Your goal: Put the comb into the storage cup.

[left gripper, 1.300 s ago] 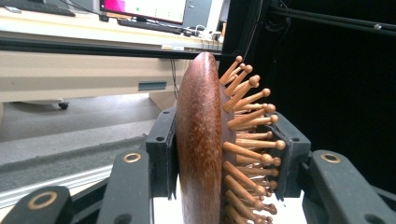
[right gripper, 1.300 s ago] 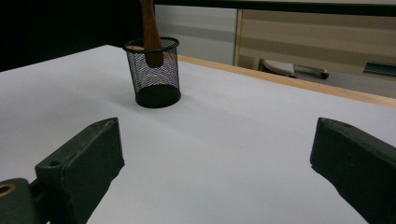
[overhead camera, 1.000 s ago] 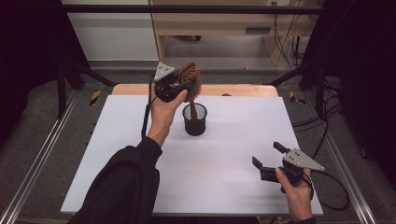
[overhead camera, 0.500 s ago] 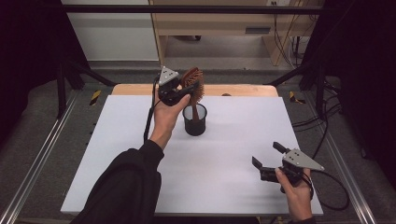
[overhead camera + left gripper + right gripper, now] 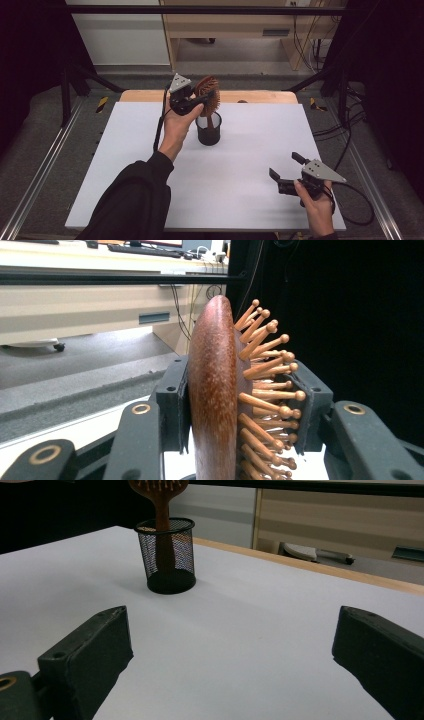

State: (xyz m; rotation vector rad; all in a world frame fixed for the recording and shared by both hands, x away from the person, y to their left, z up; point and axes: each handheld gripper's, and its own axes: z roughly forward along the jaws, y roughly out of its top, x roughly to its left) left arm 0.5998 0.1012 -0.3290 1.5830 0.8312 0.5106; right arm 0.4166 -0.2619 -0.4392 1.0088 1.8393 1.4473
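A brown wooden hairbrush (image 5: 206,84) stands upright with its handle down inside a black mesh cup (image 5: 208,132) at the back middle of the table. My left gripper (image 5: 211,96) is shut on the brush's head, one pad on the smooth back and the other on the bristle side (image 5: 215,390). In the right gripper view the handle (image 5: 161,500) runs down into the cup (image 5: 170,555). My right gripper (image 5: 285,166) rests low near the table's front right, open, nothing between its jaws (image 5: 230,650).
A white sheet (image 5: 125,165) covers the table, with a wooden edge (image 5: 260,96) showing at the back. Metal rails (image 5: 45,165) flank the table. Cables (image 5: 350,140) lie on the floor at the right. A desk (image 5: 225,30) stands beyond the table.
My left gripper has sunk a little with the hairbrush, its handle going deeper into the mesh cup. The right gripper has stayed where it was.
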